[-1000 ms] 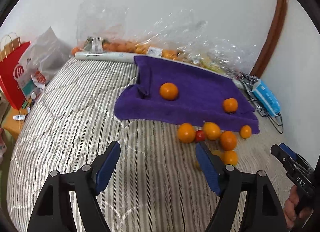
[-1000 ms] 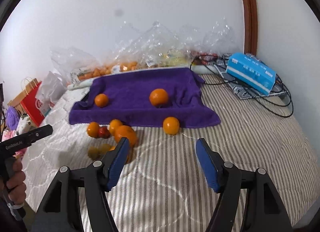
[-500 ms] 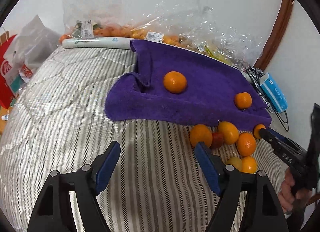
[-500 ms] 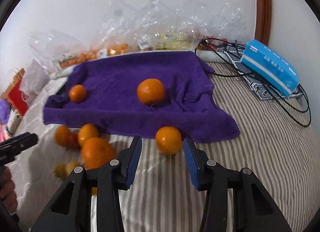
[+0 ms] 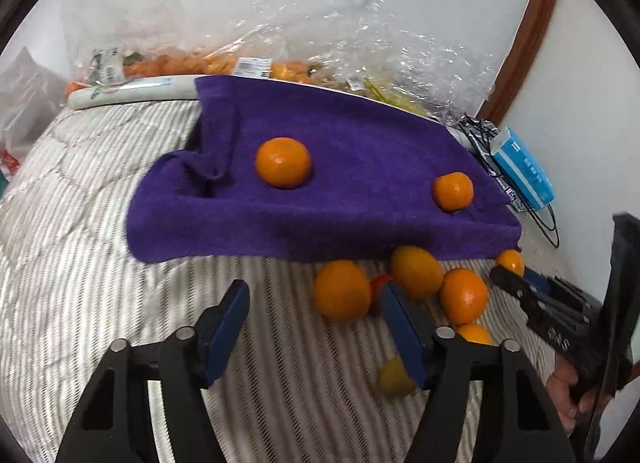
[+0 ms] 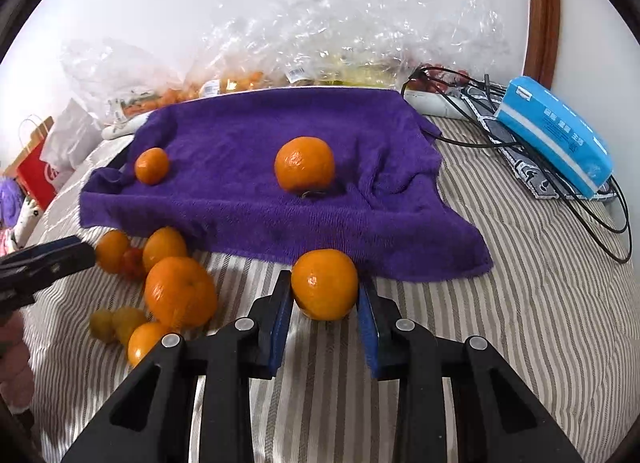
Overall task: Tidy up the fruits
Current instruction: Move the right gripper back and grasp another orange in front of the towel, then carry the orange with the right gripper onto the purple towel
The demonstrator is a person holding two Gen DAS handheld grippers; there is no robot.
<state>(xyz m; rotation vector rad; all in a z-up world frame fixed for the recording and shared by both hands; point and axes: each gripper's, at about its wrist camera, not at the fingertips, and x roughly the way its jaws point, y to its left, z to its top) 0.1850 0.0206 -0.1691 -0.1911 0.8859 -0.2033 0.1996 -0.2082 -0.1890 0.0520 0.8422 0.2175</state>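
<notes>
A purple towel (image 5: 360, 219) lies on the striped bed with two oranges on it, a large one (image 5: 283, 162) and a smaller one (image 5: 453, 191). Below its front edge sits a cluster of oranges (image 5: 463, 295) with a small red fruit (image 6: 132, 261) and small yellow fruits (image 6: 114, 323). My left gripper (image 5: 315, 295) is closing; one orange (image 5: 342, 289) lies at its fingertips, untouched. My right gripper (image 6: 325, 279) is closing on a single orange (image 6: 325, 284) by the towel edge, both blue pads against its sides.
Clear plastic bags of fruit (image 6: 240, 79) line the wall behind the towel. A blue tissue pack (image 6: 556, 135) and black cables (image 6: 500, 143) lie at the right. A red paper bag (image 6: 34, 171) stands off the bed's left side. A hand (image 5: 568, 395) holds the other gripper.
Both grippers came down toward the fruit. The right jaws narrowed around the single orange by the towel edge. The left jaws narrowed a little near the cluster.
</notes>
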